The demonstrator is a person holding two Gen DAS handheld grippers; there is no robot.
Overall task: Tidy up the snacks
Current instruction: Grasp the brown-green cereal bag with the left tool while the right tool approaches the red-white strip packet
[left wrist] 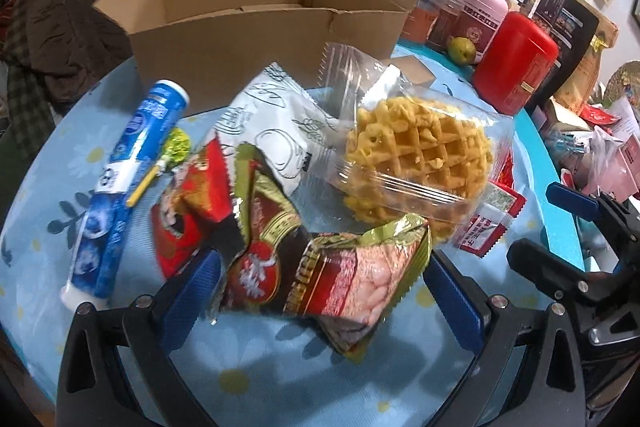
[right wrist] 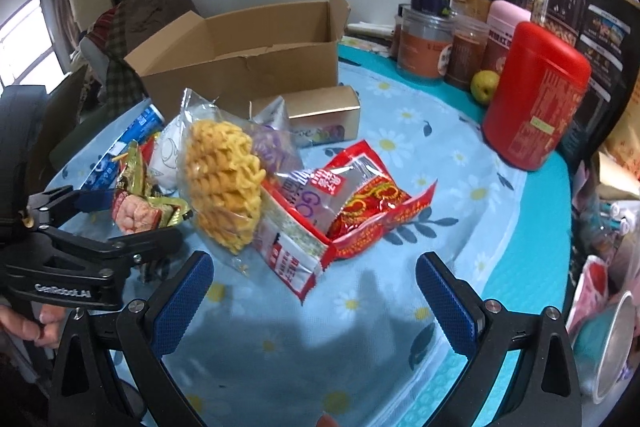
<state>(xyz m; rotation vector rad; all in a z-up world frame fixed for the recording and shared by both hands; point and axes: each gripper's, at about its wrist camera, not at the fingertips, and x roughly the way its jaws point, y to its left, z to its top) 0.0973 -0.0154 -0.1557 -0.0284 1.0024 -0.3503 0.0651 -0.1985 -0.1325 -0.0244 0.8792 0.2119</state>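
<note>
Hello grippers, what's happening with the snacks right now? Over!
Left gripper open, straddling peanut packet. Right gripper open, empty. Cardboard box open behind. Nothing blocking.

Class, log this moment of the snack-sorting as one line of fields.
left tool: open, astride gold-red snack packet | right tool: open, nothing between pads | cardboard box: open, looks empty | snacks: on tablecloth

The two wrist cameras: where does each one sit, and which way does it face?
Left wrist: sits behind the left claw, looks down at the peanut packet between its open blue fingers; the right claw shows at the right edge.
Right wrist: sits behind the right claw, open over bare tablecloth; the left claw and a hand show at left.
Shared: the cardboard box, the waffle snack and the red tin.
</note>
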